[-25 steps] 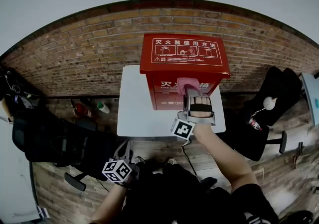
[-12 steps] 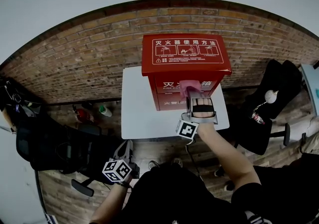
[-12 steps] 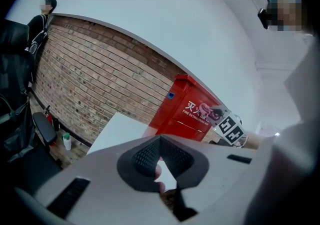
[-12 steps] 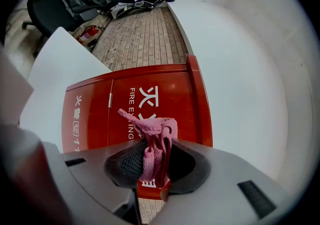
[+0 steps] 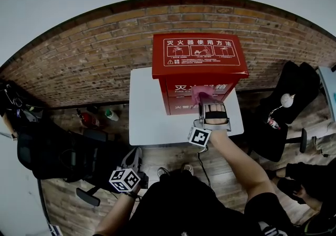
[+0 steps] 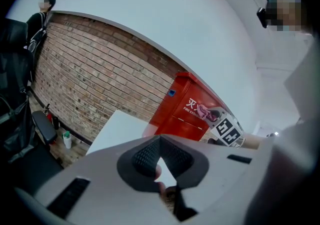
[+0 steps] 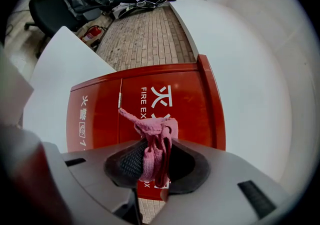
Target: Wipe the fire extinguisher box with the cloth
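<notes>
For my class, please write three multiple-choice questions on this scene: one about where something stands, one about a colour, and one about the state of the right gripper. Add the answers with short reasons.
1. Where does the fire extinguisher box stand?
A. on the floor
B. on the white table
C. on a chair

2. What colour is the cloth?
A. pink
B. blue
C. white

3. How do the jaws of the right gripper stand?
A. wide apart, holding nothing
B. shut on the cloth
C. shut on a bottle

Answers:
1. B, as the head view shows the red box resting on the white tabletop in front of the brick wall.
2. A, as the cloth shows pink against the red box front in both the head view and the right gripper view.
3. B, as the right gripper view shows the cloth pinched between the two jaws.
</notes>
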The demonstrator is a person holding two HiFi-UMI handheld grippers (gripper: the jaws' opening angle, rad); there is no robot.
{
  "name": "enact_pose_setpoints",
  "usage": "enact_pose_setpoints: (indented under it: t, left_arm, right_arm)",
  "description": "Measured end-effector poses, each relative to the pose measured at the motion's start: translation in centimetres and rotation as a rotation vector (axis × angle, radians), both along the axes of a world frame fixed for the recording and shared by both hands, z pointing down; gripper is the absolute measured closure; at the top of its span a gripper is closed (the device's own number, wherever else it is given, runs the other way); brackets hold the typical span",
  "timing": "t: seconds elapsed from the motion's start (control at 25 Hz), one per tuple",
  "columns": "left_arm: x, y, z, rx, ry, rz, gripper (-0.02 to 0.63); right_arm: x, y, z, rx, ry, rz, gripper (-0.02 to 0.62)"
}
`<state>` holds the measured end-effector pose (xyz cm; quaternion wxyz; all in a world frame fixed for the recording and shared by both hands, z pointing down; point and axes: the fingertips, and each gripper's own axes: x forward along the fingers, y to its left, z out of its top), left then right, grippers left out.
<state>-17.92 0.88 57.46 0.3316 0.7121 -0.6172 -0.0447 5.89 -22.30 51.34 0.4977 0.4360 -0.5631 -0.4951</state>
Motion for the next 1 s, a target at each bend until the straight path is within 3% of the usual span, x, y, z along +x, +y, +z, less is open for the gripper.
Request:
enact_pose_setpoints:
  t: [1.0]
  left_arm:
    - [-0.5,3.8,1.4,-0.049,-0.007,-0.052,0.588]
  right_arm:
    - [0.0,-0.2,7.5,-0.112,0.044,-0.015,0.491]
